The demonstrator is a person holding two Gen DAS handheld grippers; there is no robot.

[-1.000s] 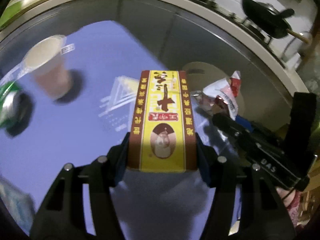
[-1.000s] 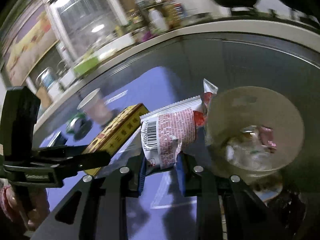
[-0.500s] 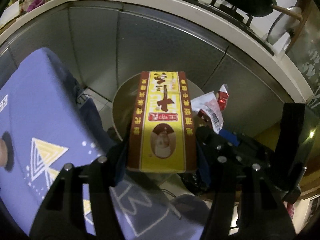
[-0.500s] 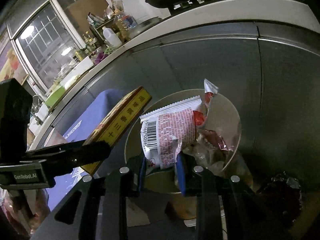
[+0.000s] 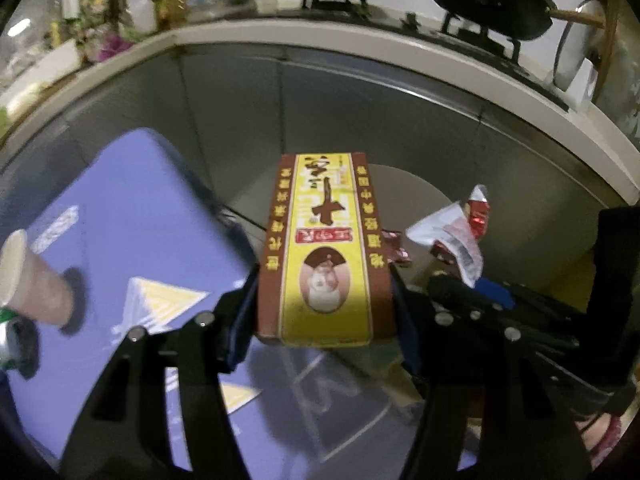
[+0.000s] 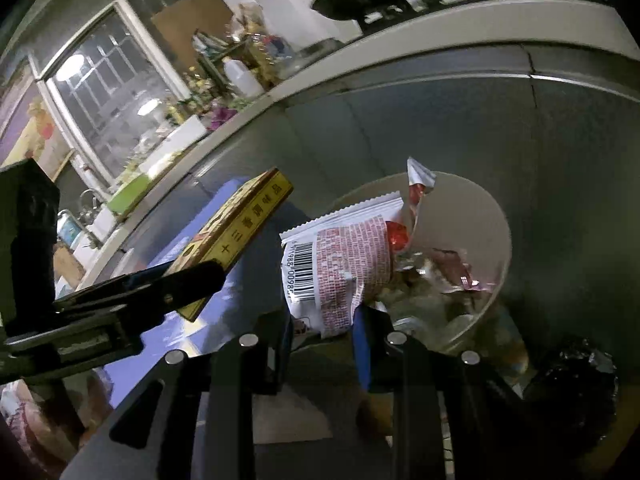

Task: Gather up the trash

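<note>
My left gripper is shut on a yellow and brown carton, held flat over the table's edge with its far end above a round beige bin. My right gripper is shut on a red and white snack wrapper and holds it at the near rim of the bin, which has several wrappers inside. The carton and left gripper show at the left of the right wrist view. The right gripper with the wrapper shows at the right of the left wrist view.
A purple tablecloth covers the table at the left. A paper cup and a green can stand on it. Grey cabinet fronts stand behind the bin, under a counter with pans. A black bag lies beside the bin.
The left gripper has swung back left with the carton, so the table and cup are in view again. The right gripper still holds the wrapper at the bin's rim.
</note>
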